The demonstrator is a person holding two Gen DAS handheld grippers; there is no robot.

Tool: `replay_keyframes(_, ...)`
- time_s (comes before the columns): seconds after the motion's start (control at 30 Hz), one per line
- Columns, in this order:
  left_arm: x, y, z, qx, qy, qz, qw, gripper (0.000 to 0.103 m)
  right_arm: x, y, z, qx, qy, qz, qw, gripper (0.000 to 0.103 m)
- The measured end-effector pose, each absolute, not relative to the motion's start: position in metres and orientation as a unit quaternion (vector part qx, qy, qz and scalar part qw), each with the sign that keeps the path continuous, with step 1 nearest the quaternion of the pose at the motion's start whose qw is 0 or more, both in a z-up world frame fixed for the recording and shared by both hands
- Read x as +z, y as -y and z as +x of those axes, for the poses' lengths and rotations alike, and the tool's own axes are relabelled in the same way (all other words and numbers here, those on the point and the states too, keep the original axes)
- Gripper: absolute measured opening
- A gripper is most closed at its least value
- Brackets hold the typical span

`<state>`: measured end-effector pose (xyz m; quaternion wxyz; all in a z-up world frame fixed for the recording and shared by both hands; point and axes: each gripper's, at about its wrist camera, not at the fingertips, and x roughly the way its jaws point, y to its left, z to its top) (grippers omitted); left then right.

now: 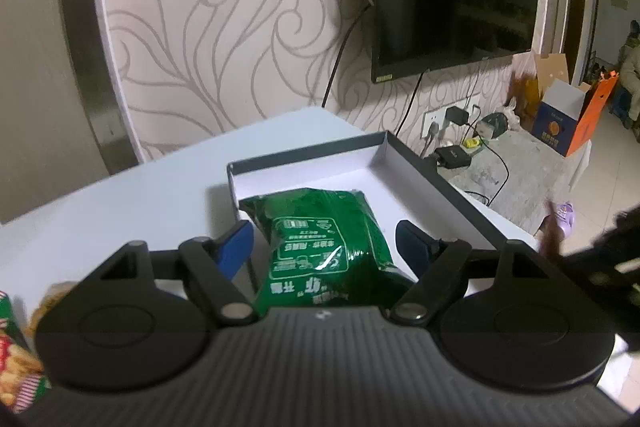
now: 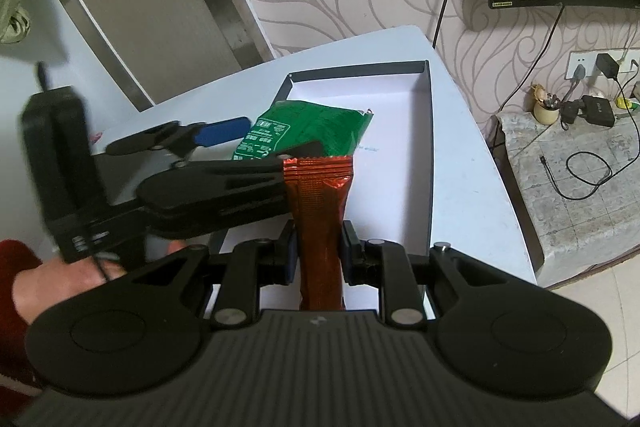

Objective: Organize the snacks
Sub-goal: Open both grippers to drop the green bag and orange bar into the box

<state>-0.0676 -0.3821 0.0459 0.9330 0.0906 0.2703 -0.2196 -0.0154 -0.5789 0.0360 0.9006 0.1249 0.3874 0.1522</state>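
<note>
Your left tool [image 1: 324,243] stands spread wide, its fingers either side of the green snack packet [image 1: 320,243] without touching it; the packet lies in the shallow box [image 1: 416,163] on the white worktop [image 1: 120,203], long axis running away from you. Only the right wrist view shows the orange wrapper [image 2: 320,211] — your right tool [image 2: 318,253] is clamped on it, the wrapper's long axis pointing forward over the box's near edge. Only the left view shows more snack bags [image 1: 16,355] at the worktop's left.
</note>
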Motion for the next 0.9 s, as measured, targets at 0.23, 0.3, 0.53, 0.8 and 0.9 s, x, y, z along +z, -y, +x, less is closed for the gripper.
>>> replay_keyframes(0.23,0.055,0.366,-0.088,-0.220,-0.247,0.092,0.939,0.080,0.028,0.579,0.003,0.146,-0.397,0.127,0.897,0.025)
replay_keyframes(0.3,0.056,0.362,-0.090,-0.211,-0.247,0.090,0.941,0.080,0.025,0.577,0.010,0.144,-0.399,0.125,0.897,0.025)
replay_keyframes(0.53,0.058,0.346,-0.097,-0.204,-0.246,0.083,0.944,0.080,0.023,0.572,0.025,0.127,-0.398,0.120,0.901,0.044)
replay_keyframes(0.8,0.058,0.333,-0.105,-0.199,-0.248,0.084,0.944,0.080,0.033,0.564,0.019,0.127,-0.381,0.101,0.910,0.052)
replay_keyframes(0.9,0.059,0.330,-0.108,-0.200,-0.248,0.083,0.944,0.080,0.037,0.558,0.013,0.131,-0.375,0.102,0.912,0.052)
